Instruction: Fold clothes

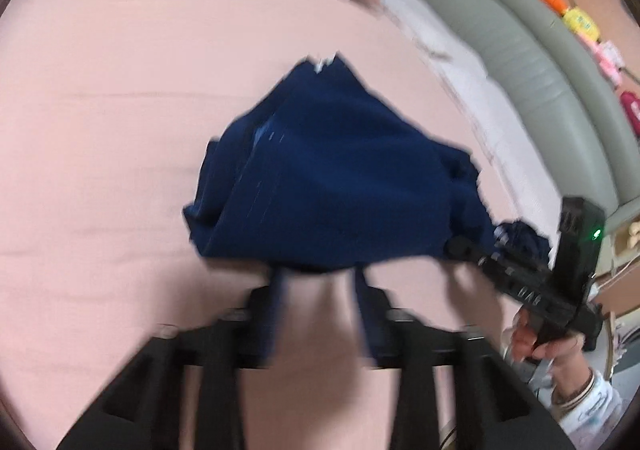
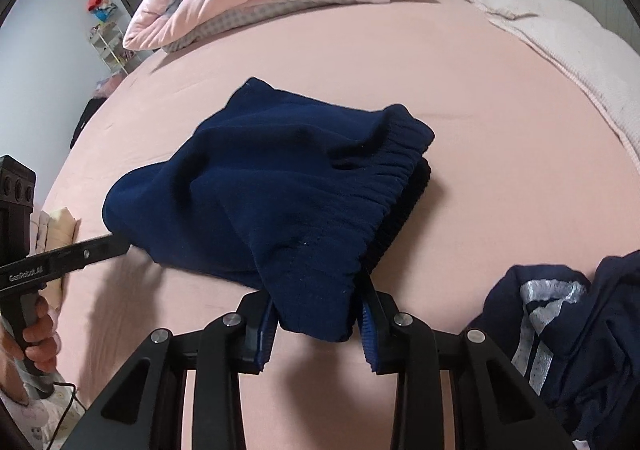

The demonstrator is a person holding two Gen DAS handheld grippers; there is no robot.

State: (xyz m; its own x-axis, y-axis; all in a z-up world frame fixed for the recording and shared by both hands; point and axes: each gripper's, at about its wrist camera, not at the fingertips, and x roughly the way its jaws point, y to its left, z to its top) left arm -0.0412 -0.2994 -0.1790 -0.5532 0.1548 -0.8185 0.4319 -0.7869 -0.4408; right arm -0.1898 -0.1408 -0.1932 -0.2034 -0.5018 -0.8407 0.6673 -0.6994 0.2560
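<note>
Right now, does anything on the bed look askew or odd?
Yes: the navy garment is bunched, its elastic waistband slanting. The right gripper pinches its near edge. A second dark garment lies crumpled beside it.

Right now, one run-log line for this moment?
right gripper: shut on navy fleece garment | left gripper: open, empty | surface: pink bedsheet

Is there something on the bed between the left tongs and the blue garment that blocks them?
Nothing visible blocks them. The left tongs stand open at the near edge of the blue garment, with only bare pink sheet beneath. The right tongs already grip its elastic corner. The other dark clothes lie off to the side.
</note>
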